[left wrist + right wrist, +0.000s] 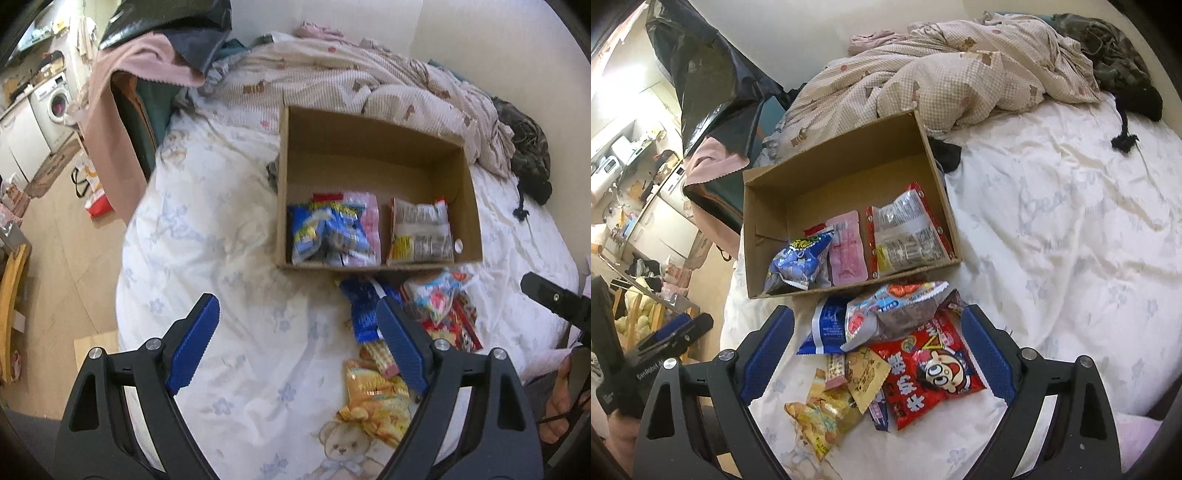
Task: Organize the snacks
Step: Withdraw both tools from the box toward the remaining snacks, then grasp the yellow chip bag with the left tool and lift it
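Observation:
An open cardboard box [369,147] [831,177] sits on the white bed. It holds a blue packet [325,232] [801,262], a pink packet [367,218] [846,247] and a red-edged white packet [421,232] [908,232]. A loose pile lies in front of it: a red cartoon packet [931,365], a pale blue packet [894,314] [439,295], a dark blue packet [827,325] [360,306] and a yellow packet [823,410] [376,402]. My left gripper [295,314] is open and empty, left of the pile. My right gripper [877,321] hangs open over the pile, holding nothing.
A crumpled checked duvet [960,74] and a dark garment [1119,55] lie behind the box. A black bag and pink cloth [147,55] drape furniture at the bed's left edge. Beyond that edge is wooden floor [74,240]. Bare sheet [1071,221] spreads to the right.

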Motion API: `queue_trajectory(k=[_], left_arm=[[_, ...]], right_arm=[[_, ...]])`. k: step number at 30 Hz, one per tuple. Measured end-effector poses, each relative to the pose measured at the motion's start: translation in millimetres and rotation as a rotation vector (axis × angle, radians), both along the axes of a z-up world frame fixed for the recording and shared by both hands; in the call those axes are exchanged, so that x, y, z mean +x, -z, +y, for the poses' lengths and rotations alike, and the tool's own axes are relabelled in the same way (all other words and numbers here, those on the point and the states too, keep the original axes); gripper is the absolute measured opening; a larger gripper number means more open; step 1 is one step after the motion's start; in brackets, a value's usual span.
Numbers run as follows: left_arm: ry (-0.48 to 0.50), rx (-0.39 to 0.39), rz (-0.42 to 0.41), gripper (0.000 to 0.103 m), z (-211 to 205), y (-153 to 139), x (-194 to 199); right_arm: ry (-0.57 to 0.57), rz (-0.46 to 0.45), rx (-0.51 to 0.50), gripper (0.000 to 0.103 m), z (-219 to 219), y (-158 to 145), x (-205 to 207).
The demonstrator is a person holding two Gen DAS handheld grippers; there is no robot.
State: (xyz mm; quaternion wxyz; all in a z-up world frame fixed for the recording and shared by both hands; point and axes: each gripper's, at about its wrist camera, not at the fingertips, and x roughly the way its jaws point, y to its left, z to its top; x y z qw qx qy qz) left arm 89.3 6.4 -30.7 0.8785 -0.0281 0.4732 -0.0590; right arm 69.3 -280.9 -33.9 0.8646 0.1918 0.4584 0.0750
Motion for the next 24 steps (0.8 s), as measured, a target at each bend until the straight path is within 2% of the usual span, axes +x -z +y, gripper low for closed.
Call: queue_trajectory(k=[3, 9, 13, 19, 24], left_arm=[[0.002, -0.011, 0.036, 0.085, -3.3, 9.9, -3.8], [0.045, 0.036, 0.096, 0.085, -19.9, 32.9, -10.0], [0.078, 0.044, 0.131, 0.085, -29.5, 42.4, -10.6], [0.07, -0.025, 0.193, 0.085, -33.7, 54.1, -5.4], [0.07, -0.052, 0.301, 0.085, -37.8, 76.4, -1.3]], right_arm=[[0.009, 0.021, 0.006, 0.094, -0.6, 5.4, -4.5], [0.016, 0.067, 0.021, 0.094, -2.2, 16.2, -13.4], [-0.001, 0.102, -0.022, 0.094, -1.1, 25.8, -19.4], [0.011, 0.137, -0.05, 0.094, -9.7, 35.5, -23.0], [0.047, 0.159, -0.015, 0.094, -18.2, 38.4, -21.1]])
